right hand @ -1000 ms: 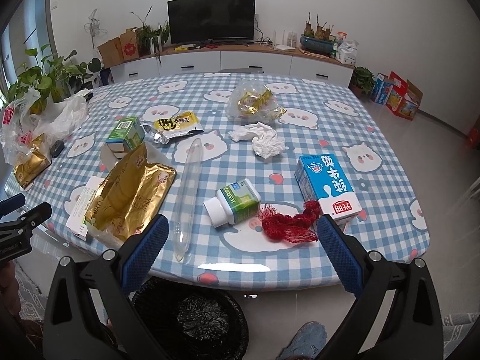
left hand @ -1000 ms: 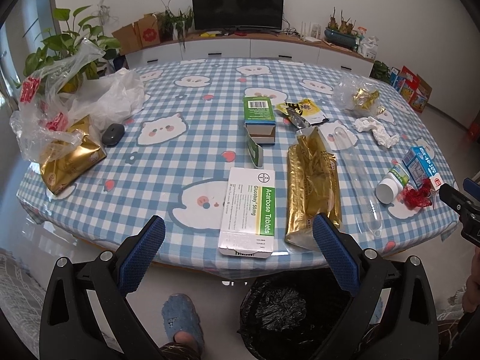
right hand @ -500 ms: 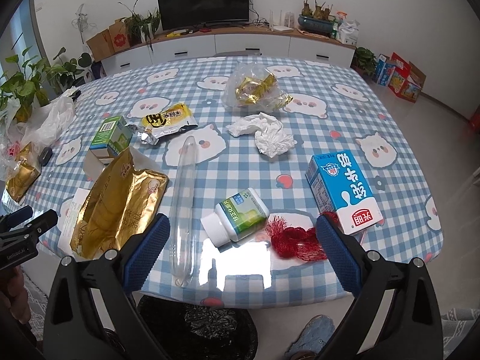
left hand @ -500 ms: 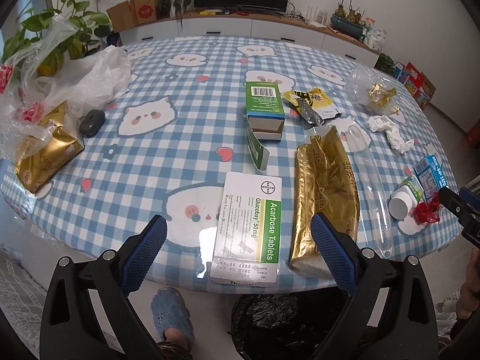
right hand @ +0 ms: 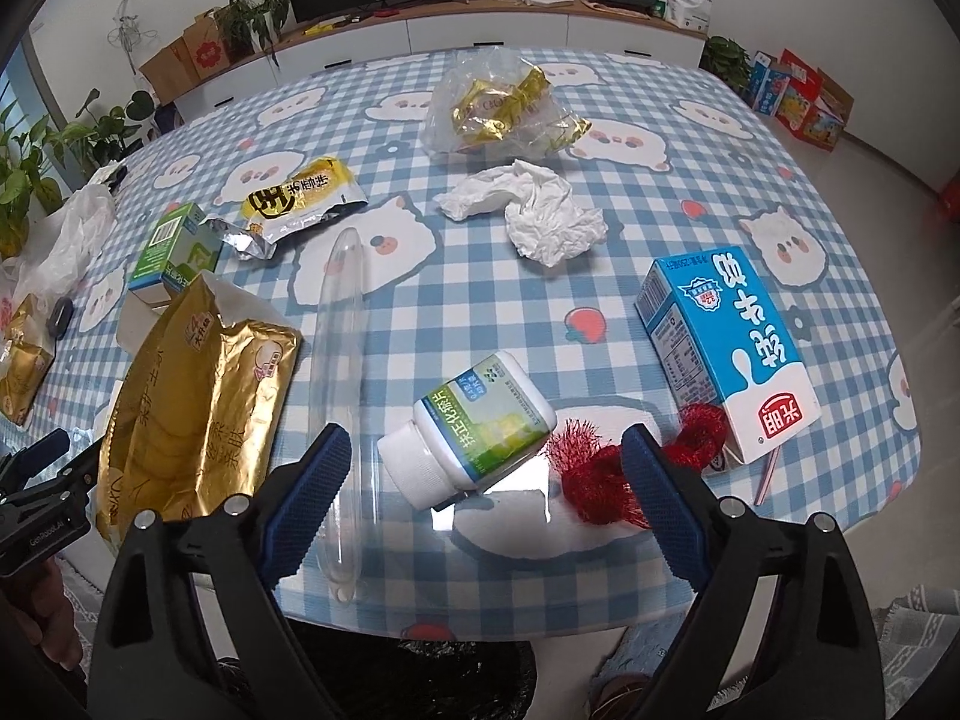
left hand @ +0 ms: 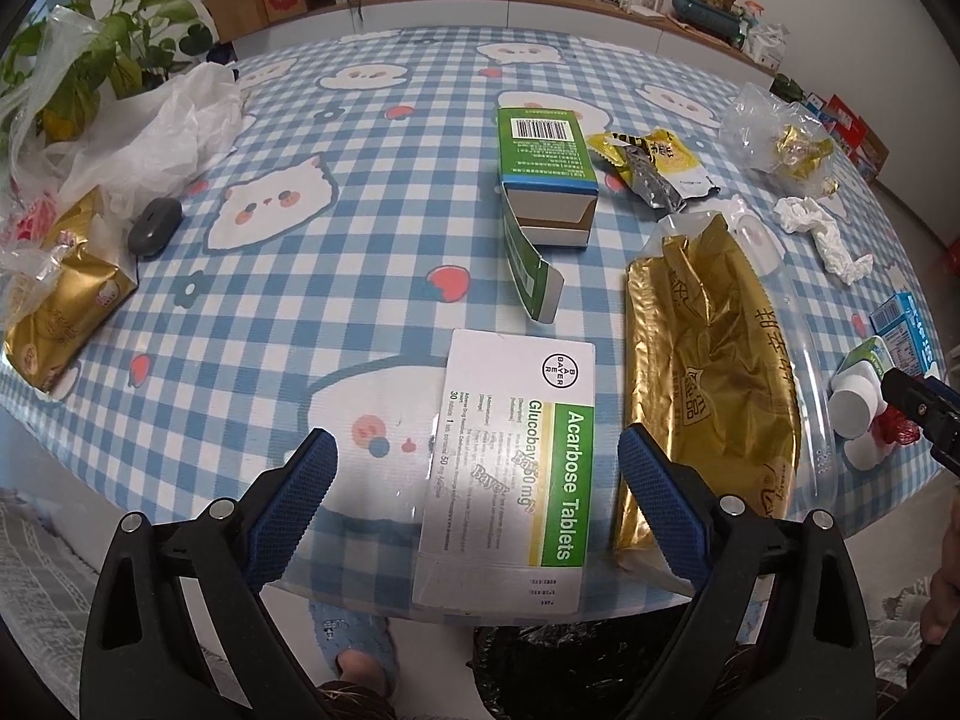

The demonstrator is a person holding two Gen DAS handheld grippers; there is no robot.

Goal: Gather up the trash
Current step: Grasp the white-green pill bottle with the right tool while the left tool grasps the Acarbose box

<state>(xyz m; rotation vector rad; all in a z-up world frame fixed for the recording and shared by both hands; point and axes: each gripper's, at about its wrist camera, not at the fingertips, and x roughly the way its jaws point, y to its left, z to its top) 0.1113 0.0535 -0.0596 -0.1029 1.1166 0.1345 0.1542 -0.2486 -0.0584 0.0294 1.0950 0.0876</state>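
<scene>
My left gripper (left hand: 477, 462) is open, its jaws either side of a white and green Acarbose Tablets box (left hand: 513, 468) at the table's near edge. A gold foil bag (left hand: 708, 372) lies right of it. My right gripper (right hand: 485, 462) is open around a white pill bottle (right hand: 474, 429) lying on its side, with red mesh (right hand: 606, 474) beside it. A blue milk carton (right hand: 726, 348), crumpled tissue (right hand: 534, 210) and a clear tube (right hand: 342, 360) lie nearby. A black-lined bin (right hand: 408, 678) stands below the edge.
A green open box (left hand: 543, 174), a yellow snack wrapper (left hand: 657, 162) and a clear bag of gold wrappers (right hand: 498, 108) lie mid-table. Plastic bags, a gold pack (left hand: 57, 312) and a grey mouse (left hand: 155, 225) sit at the left. Plants and a TV cabinet stand behind.
Both grippers have moved forward and down toward the table's near edge. The tablets box and the pill bottle now sit between their open jaws. Nothing on the table has shifted.
</scene>
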